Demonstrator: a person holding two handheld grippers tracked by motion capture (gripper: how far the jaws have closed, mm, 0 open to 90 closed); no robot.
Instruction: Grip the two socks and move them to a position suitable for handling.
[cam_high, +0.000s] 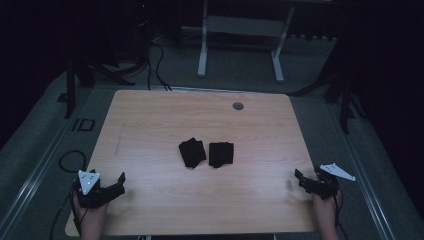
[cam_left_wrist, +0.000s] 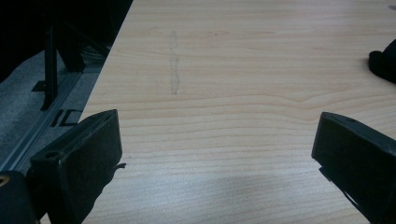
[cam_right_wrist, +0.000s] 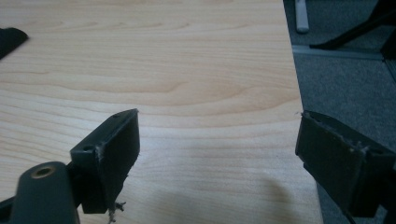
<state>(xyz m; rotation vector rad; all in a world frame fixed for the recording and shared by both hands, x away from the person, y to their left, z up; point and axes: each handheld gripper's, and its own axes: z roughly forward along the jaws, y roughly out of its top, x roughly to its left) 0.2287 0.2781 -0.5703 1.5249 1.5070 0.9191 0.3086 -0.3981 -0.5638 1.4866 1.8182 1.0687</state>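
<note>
With both grippers, left (cam_high: 116, 182) and right (cam_high: 302, 178), wide-jawed and empty at the worktop's (cam_high: 150, 120) near corners, either could snag both adjacent black folded cloths (cam_high: 192, 152) (cam_high: 221, 154) mid-worktop.

Wide bare wood lies between the left gripper (cam_high: 121, 181) and right gripper (cam_high: 299, 176), both standing open with nothing between the jaws; mid-table, two black folded cloths (cam_high: 192, 152) (cam_high: 220, 154) sit just beside each other, the only obstacles on the table (cam_high: 150, 120)
</note>
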